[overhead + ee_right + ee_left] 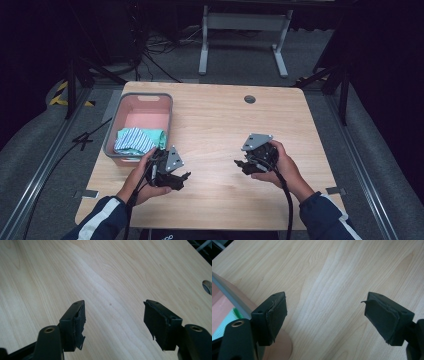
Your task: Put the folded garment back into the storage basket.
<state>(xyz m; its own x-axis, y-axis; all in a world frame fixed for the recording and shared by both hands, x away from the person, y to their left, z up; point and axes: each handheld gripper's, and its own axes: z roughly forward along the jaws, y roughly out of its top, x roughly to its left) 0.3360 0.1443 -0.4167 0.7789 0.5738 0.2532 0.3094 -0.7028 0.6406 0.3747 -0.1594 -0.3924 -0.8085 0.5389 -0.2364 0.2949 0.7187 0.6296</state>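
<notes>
Wooden table [215, 125], light grain, seen from above. A person stands at the near edge, forearms in dark sleeves with white stripes coming in from the near corners.

Left gripper [183, 176] — held in the left hand [142, 180] over the near-left part of the table, just beside the near end of the basket [114, 129]. In the left gripper view its two black jaws stand wide apart with nothing between them [325, 311]; bare wood lies under the gap. The pads [277, 312] look worn, with ragged edges. The basket's grey rim and pink wall [230, 291] cross the left side of that view, close to the left jaw. A grey three-cornered plate sits on top of the gripper; its cable runs back toward the near edge.

Right gripper [241, 163] — held in the right hand [280, 162] over the near-right part of the table, well apart from the left one, its jaws turned toward the table's middle. In the right gripper view the jaws are likewise spread wide and hold nothing [113, 315]; pads [80, 322] frayed at the lower edges. A round hole in the tabletop [207, 287] shows at the right edge of that view — the same hole [249, 99] lies near the far edge in the high view.

Basket: grey rim, pink inside, along the left edge of the table. A bundled cloth [137, 140], blue-and-white striped with a green part, lies in its near end; the far end is bare pink.

Beyond the table: grey floor, cables, the white legs of a stand [245, 37].
</notes>
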